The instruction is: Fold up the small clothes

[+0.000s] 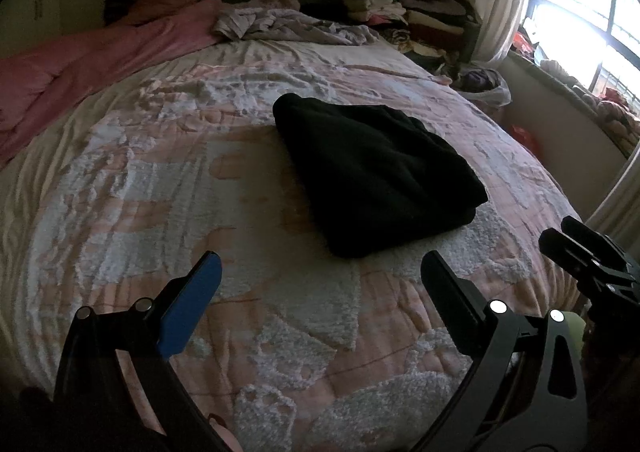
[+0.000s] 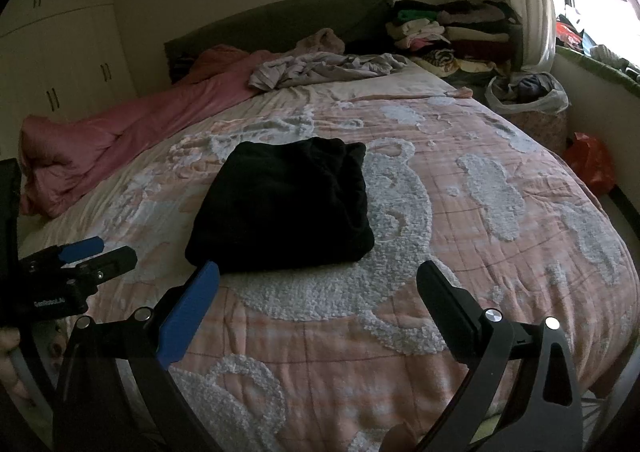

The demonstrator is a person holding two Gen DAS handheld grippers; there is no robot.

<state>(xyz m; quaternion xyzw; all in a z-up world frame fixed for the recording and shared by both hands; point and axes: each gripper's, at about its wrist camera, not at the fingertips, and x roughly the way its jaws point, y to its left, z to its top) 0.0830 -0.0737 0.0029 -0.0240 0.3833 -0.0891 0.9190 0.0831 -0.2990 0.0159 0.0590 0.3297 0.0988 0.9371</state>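
A black garment (image 1: pixel 372 168) (image 2: pixel 284 208) lies folded into a compact bundle on the pink and white bedspread (image 1: pixel 180 180) (image 2: pixel 480 212). My left gripper (image 1: pixel 320 268) is open just short of the bundle's near edge, with nothing between its fingers. My right gripper (image 2: pixel 318 276) is open too, also empty, close to the bundle's near edge. In the left wrist view the right gripper (image 1: pixel 576 244) shows at the right edge. In the right wrist view the left gripper (image 2: pixel 104 250) shows at the left edge.
A pink sheet (image 1: pixel 80 64) (image 2: pixel 120 132) is bunched along the bed's far left. Grey crumpled cloth (image 1: pixel 288 24) (image 2: pixel 324 68) lies near the headboard. Stacks of folded clothes (image 1: pixel 408 8) (image 2: pixel 452 28) stand at the far right corner. A bag-lined bin (image 2: pixel 528 96) and a window (image 1: pixel 580 12) are to the right.
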